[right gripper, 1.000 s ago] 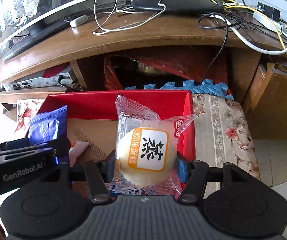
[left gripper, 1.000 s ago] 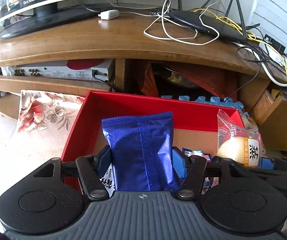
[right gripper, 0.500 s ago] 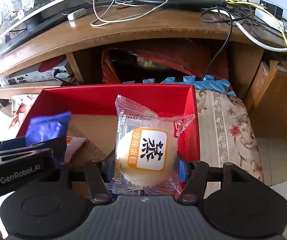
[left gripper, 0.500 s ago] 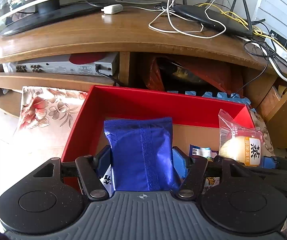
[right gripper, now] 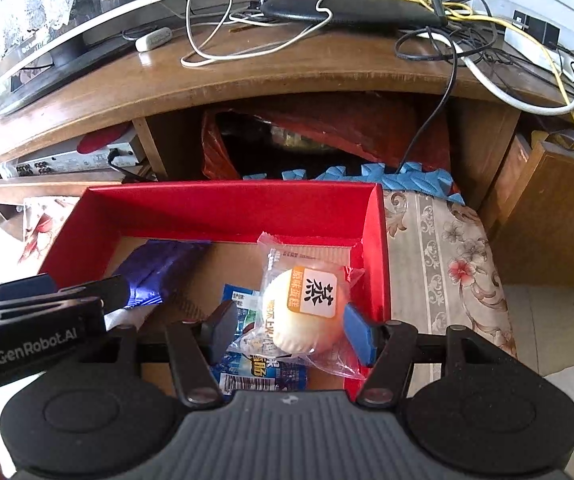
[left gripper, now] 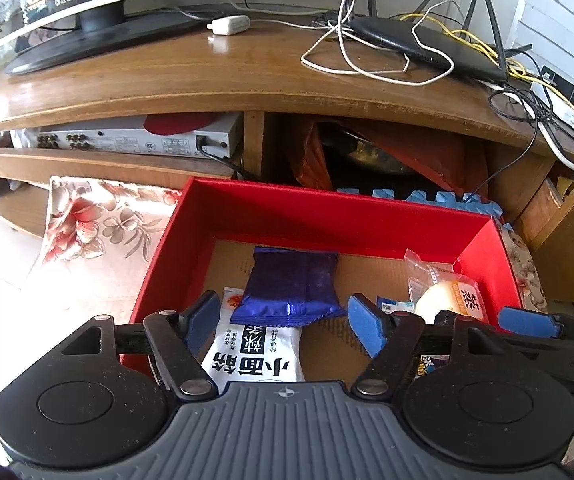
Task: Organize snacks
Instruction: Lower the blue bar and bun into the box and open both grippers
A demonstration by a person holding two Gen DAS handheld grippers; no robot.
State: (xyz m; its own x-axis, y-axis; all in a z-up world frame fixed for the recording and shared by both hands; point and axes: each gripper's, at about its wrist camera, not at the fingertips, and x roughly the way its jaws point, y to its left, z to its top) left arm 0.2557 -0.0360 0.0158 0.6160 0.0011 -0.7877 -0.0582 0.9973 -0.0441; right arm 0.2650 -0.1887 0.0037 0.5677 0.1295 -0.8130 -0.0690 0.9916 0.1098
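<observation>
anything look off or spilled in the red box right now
Nothing is spilled or torn. The blue packet lies tilted, its near end propped on the white packet in the red box, between the opening left gripper pads.

My left gripper (left gripper: pixel 283 320): black linkage arms, silver pivot screws, blue finger pads (left gripper: pixel 363 326), ribbed grey housing; white "GenRobot.AI" side lettering.
</observation>
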